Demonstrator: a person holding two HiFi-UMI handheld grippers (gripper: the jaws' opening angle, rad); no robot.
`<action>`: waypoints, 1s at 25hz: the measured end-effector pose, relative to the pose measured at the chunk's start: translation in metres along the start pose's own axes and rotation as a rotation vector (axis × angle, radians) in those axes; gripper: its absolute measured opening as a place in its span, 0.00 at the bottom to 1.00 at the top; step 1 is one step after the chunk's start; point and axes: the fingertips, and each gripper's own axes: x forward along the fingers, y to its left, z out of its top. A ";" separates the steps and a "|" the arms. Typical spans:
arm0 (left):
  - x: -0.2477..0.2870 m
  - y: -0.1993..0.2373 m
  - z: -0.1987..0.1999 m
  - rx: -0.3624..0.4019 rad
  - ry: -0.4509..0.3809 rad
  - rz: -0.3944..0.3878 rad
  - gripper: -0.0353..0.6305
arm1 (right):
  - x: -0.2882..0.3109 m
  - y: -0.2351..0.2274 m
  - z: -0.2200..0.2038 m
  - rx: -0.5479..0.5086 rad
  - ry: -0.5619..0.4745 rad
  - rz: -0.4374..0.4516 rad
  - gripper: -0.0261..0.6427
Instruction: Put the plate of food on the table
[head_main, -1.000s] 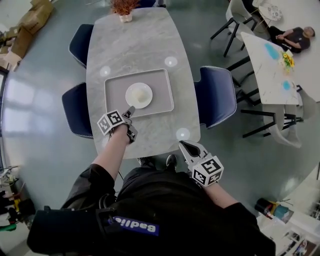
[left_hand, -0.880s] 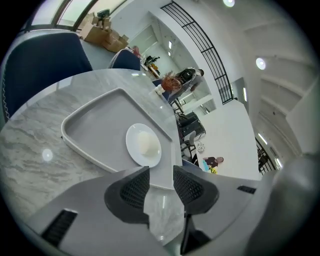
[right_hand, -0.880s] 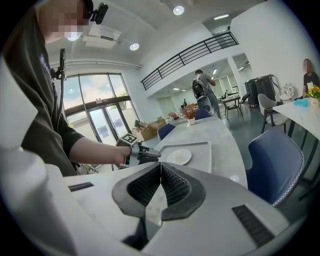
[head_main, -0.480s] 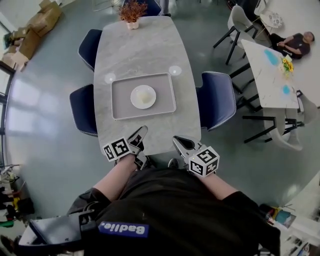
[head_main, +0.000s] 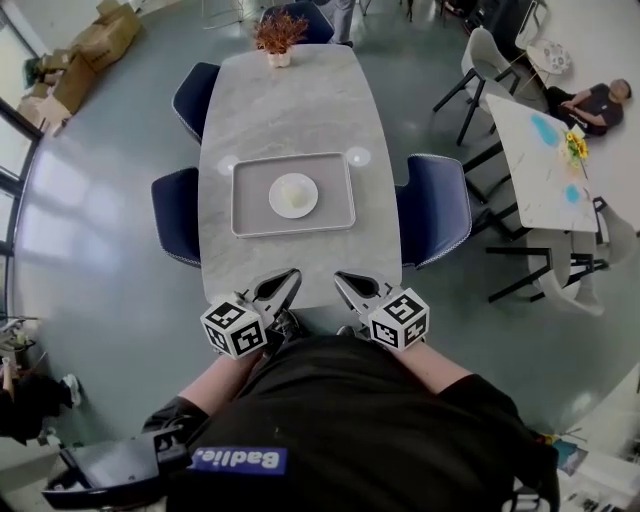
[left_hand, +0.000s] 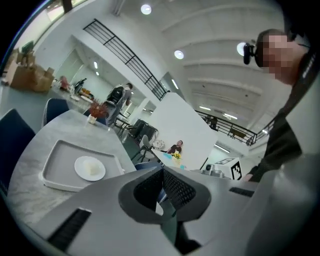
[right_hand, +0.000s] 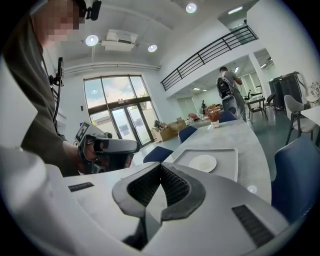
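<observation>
Looking down on a grey marble table (head_main: 285, 110) with the plate of food (head_main: 293, 195) parked in the middle of a grey tray (head_main: 243, 205), roughly mid-table. Got a pale lump of something on that white plate, can't tell what exactly. Holding the left gripper (head_main: 290, 276) and right gripper (head_main: 340, 278) side by side at the near table edge, well apart from the tray, aimed toward it. Clamped tight on both, nothing pinched in either. Also spotting a potted plant (head_main: 279, 35) at the far end and blue chairs (head_main: 435, 205) along the sides.
</observation>
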 end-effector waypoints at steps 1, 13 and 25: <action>-0.001 -0.007 0.000 0.047 0.003 -0.015 0.07 | 0.002 0.003 0.000 -0.005 0.001 0.012 0.06; -0.003 -0.037 -0.021 0.253 0.038 -0.131 0.07 | 0.019 0.033 0.005 -0.129 -0.004 0.134 0.06; -0.001 -0.029 -0.027 0.235 0.054 -0.116 0.06 | 0.021 0.032 0.004 -0.131 -0.003 0.137 0.06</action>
